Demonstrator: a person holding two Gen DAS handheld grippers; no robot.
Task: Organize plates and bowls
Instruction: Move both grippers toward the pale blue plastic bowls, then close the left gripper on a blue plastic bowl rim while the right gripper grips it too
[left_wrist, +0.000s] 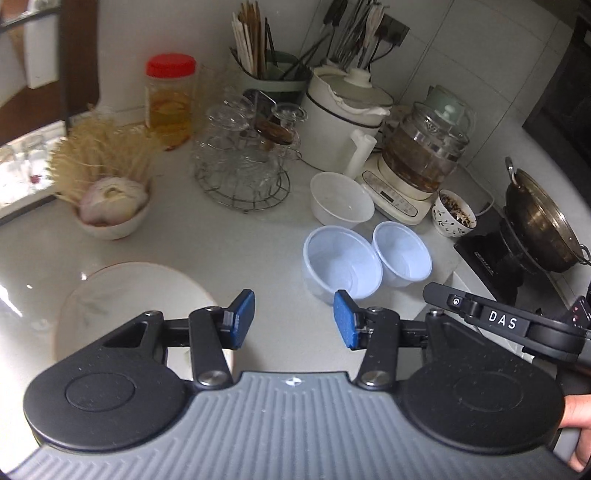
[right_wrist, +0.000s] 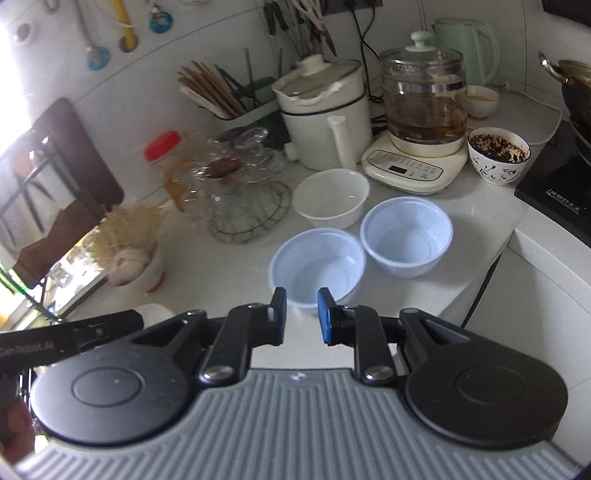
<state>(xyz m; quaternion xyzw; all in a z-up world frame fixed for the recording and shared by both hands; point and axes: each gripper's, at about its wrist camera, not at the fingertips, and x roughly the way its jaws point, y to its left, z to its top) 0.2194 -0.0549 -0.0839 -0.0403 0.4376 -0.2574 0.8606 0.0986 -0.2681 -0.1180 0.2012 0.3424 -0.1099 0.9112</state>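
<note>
Both grippers hover empty above a kitchen counter near its front edge.
Left gripper (left_wrist: 293, 319) wide, right gripper (right_wrist: 302, 315) narrow; plate (left_wrist: 122, 295), two blue bowls (right_wrist: 317, 258) (right_wrist: 406, 240) and white bowl (right_wrist: 332, 195) unstacked.

The white plate (left_wrist: 133, 295) is partly covered by the left gripper's (left_wrist: 293, 319) body in the left wrist view; its near rim cannot be seen. In the right wrist view only a sliver of that plate (right_wrist: 153, 312) shows. The near blue bowl's (right_wrist: 317, 264) front wall sits behind the right gripper's (right_wrist: 302, 315) fingertips (right_wrist: 279, 314). The wok (right_wrist: 576, 96) is cut by the frame edge. Contents of the glass kettle (left_wrist: 424, 155) are indistinct.
</note>
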